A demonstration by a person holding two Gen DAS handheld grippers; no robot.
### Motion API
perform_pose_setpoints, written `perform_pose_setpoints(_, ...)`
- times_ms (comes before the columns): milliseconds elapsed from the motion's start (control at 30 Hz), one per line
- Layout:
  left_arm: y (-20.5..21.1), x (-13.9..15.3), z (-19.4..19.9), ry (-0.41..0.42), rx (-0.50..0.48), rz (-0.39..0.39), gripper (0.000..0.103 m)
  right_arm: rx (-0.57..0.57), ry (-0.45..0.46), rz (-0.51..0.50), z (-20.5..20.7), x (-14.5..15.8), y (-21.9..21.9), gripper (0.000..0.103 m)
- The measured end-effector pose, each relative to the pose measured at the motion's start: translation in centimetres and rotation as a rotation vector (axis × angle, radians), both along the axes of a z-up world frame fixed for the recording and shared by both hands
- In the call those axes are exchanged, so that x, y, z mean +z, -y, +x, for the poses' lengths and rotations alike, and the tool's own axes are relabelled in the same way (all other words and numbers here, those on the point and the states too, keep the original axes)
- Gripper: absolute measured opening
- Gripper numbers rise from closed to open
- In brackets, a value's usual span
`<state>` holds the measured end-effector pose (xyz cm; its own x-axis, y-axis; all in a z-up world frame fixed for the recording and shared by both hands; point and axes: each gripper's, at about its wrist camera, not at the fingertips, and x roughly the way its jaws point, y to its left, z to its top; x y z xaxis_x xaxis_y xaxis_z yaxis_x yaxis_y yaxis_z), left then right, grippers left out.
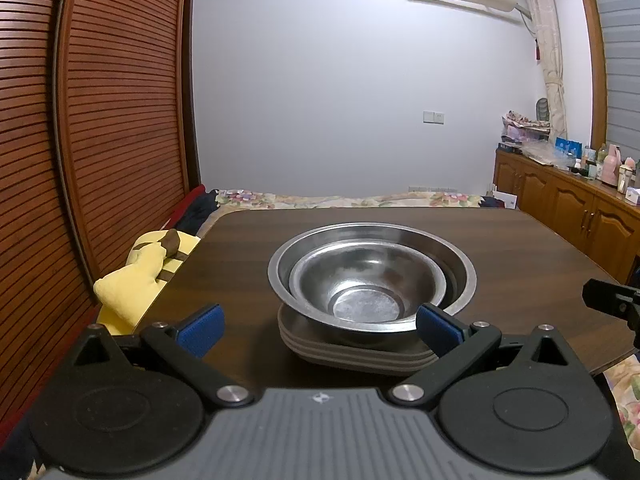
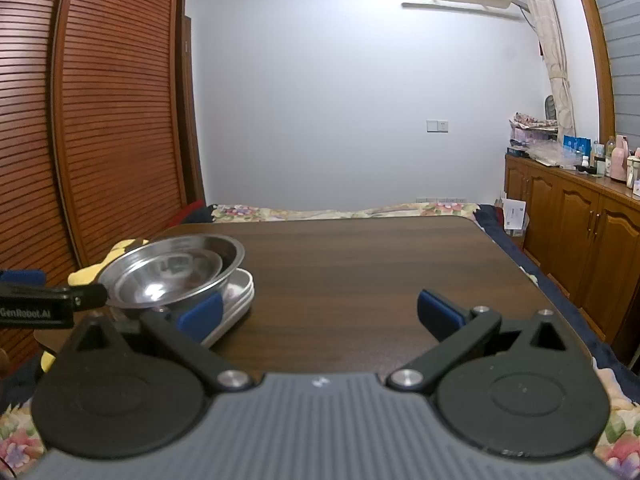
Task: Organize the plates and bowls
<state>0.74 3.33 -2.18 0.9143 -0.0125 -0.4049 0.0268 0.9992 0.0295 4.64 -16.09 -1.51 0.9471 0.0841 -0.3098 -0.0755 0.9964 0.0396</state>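
Note:
Two steel bowls are nested, the small bowl (image 1: 366, 282) inside the large bowl (image 1: 372, 240). They rest on a stack of flat rectangular plates (image 1: 360, 354) on the dark wooden table (image 1: 248, 240). My left gripper (image 1: 320, 330) is open and empty, its blue pads on either side of the stack's near edge. In the right wrist view the bowls (image 2: 172, 272) and plates (image 2: 236, 300) sit at the left. My right gripper (image 2: 320, 314) is open and empty over bare table to the right of the stack.
A yellow plush toy (image 1: 136, 276) lies off the table's left edge by the slatted wardrobe (image 1: 100, 120). A bed with floral cover (image 1: 340, 200) is behind the table. Wooden cabinets (image 2: 580, 232) with bottles stand at the right.

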Motion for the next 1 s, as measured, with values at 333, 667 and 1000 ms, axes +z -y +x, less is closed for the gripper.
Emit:
perform_pose_setpoints(333,-0.15,-0.25,-0.03,0.002,-0.003,0.003,0.103,-0.002,0.001,0.000,0.03,-0.02,0.00,0.103)
perform_pose_setpoints(667,-0.14,-0.27,-0.03,0.002,-0.003,0.004,0.103,-0.004,0.000,0.003,0.13,-0.06,-0.01,0.103)
perform_pose_setpoints(1000,-0.12,-0.27,-0.04,0.003,-0.003,0.004,0.103,-0.005,-0.003,0.005,0.13,-0.05,0.11,0.103)
